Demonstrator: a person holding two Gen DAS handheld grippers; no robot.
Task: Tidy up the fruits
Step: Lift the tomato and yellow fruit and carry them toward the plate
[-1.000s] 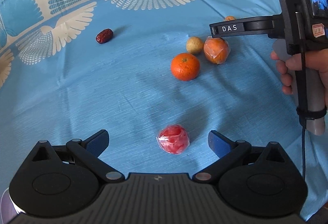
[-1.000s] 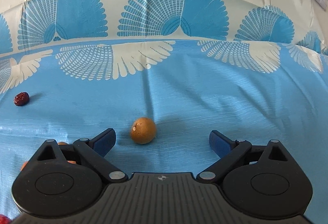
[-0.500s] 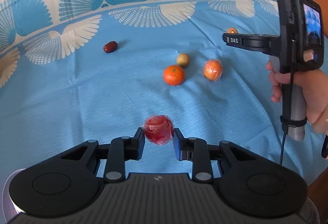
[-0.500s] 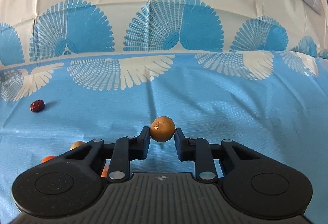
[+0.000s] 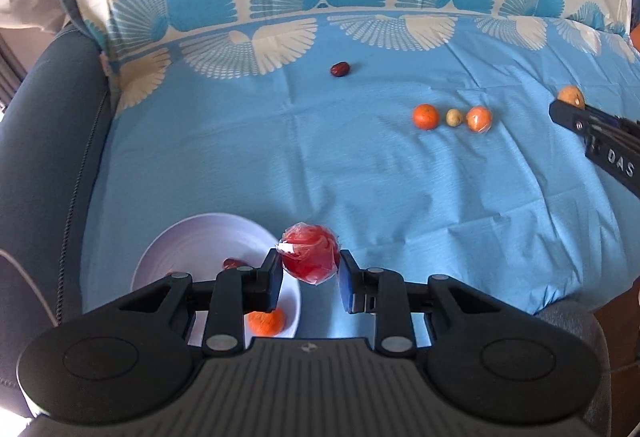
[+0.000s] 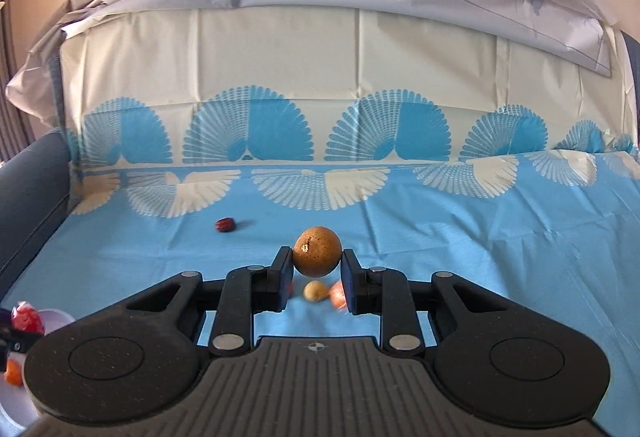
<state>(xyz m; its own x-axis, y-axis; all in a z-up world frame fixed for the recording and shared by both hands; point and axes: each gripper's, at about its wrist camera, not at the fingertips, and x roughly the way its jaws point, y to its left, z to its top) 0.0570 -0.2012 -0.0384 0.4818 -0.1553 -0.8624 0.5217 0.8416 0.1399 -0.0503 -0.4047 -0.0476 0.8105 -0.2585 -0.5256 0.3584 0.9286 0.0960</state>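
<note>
Looking through your left wrist view, the left tongs [image 5: 310,275] are clamped on the plastic-wrapped red fruit [image 5: 310,257], held just beside the white bowl [image 5: 192,233] and not yet over it; the slick wrap could slide between the pads, or an early release would drop it onto the blue cloth [image 5: 320,165]. Through the right wrist view, your right tongs [image 6: 317,271] pinch the round brown fruit [image 6: 317,251] near its lower half, so a quick swing could pop it out.
</note>
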